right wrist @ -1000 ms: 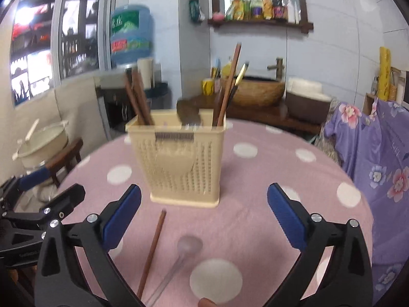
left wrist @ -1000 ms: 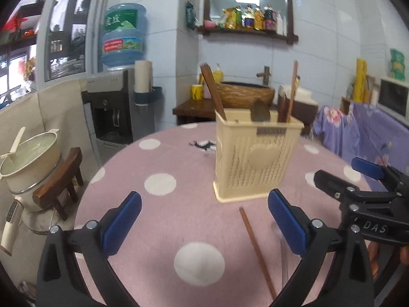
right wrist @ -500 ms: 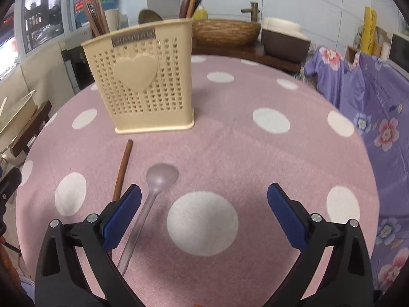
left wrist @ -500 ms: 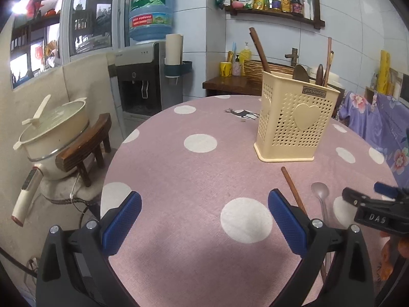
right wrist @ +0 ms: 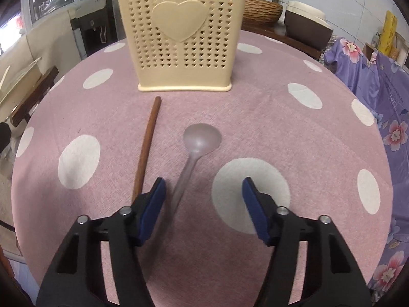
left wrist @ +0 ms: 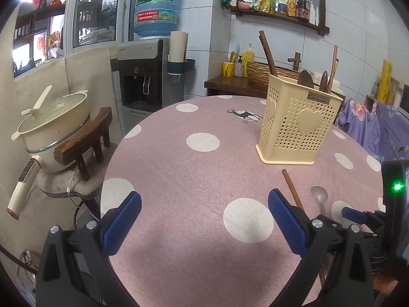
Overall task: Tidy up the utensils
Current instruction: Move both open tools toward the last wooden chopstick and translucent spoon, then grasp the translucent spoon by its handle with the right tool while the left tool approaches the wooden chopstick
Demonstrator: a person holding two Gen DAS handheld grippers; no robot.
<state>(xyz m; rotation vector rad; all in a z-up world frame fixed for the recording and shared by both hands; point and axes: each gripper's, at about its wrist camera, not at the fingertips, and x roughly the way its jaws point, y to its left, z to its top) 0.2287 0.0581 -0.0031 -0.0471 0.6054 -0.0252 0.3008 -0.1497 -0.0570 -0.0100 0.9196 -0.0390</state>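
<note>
A cream perforated utensil holder [right wrist: 182, 33] stands on the pink polka-dot table [right wrist: 281, 133]; in the left wrist view the holder [left wrist: 296, 125] has several wooden utensils in it. A brown chopstick [right wrist: 147, 145] and a translucent spoon [right wrist: 196, 148] lie in front of it, also seen in the left wrist view as chopstick [left wrist: 292, 190] and spoon [left wrist: 319, 198]. My right gripper [right wrist: 204, 206] is open, low over the table, with the spoon's handle between its jaws near the left pad. My left gripper [left wrist: 204, 220] is open and empty over the table's left part.
A water dispenser [left wrist: 145, 76], a pot on a wooden stool [left wrist: 53, 125] and a stool stand left of the table. A sideboard with a woven basket [right wrist: 260, 12] is behind. Purple floral cloth [right wrist: 378, 81] lies at the right.
My right gripper has dropped down and forward over the spoon's handle, and its jaws have narrowed. My left gripper has drawn back and turned slightly left.
</note>
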